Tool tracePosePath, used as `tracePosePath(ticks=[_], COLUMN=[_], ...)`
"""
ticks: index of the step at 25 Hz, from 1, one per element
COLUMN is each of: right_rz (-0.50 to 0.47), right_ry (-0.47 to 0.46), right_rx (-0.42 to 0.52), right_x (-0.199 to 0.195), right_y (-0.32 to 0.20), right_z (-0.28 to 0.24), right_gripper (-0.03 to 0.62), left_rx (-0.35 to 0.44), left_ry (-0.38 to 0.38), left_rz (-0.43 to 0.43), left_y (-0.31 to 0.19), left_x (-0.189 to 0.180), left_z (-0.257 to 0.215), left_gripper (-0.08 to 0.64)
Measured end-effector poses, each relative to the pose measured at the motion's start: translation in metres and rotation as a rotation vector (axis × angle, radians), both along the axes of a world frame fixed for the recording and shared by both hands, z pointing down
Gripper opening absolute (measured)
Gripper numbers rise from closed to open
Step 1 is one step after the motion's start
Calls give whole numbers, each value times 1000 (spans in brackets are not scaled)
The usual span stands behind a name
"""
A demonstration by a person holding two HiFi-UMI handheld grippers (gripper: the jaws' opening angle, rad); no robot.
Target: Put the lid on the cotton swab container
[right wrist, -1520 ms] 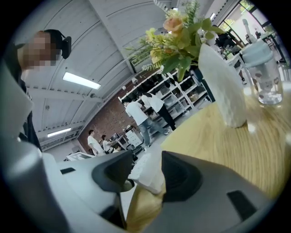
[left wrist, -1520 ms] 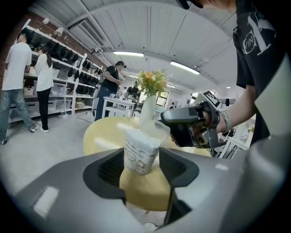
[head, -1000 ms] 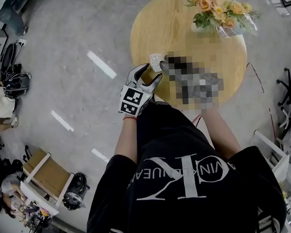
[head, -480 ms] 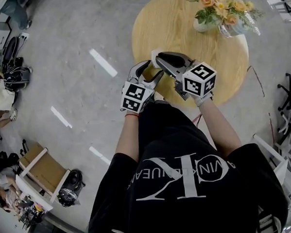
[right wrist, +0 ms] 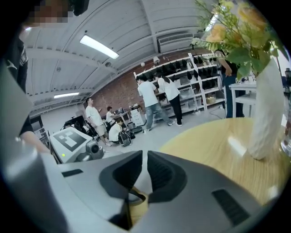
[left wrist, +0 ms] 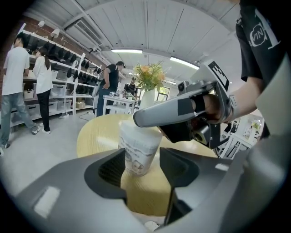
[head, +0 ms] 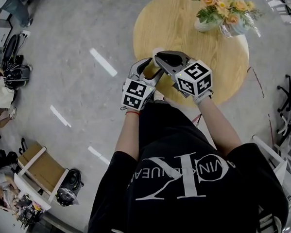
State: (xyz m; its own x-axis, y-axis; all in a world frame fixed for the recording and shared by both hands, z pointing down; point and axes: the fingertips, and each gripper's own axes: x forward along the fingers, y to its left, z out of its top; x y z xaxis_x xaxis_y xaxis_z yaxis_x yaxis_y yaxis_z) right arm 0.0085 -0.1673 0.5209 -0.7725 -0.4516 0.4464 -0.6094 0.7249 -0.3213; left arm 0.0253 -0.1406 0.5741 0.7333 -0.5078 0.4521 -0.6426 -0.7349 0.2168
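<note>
The left claw grips the pale, printed, cylindrical cotton swab container, which stands between its jaws at the edge of the round light-wood desk. The right claw lies across the container's top. Its jaws have just been closing to a thin slit, with nothing plainly pinched.
</note>
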Motion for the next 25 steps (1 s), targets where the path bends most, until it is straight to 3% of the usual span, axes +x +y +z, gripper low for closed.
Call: tracePosePath(ticks=[12,19,25], right_rz=[-39,-39,-98], right_ry=[109,121,219], right_rx=[12,-3,2], right_x=[2,1,-6], right_y=[0,0,0], right_z=[4,3,6], right_gripper=[21,18,18], left_rx=[9,-8,-8], left_ry=[35,29,31], left_rz=[-12,12,19], left_y=[-2,2,0], left_x=[4,3,0], left_z=[-3,4,4], left_gripper=[235,235,233])
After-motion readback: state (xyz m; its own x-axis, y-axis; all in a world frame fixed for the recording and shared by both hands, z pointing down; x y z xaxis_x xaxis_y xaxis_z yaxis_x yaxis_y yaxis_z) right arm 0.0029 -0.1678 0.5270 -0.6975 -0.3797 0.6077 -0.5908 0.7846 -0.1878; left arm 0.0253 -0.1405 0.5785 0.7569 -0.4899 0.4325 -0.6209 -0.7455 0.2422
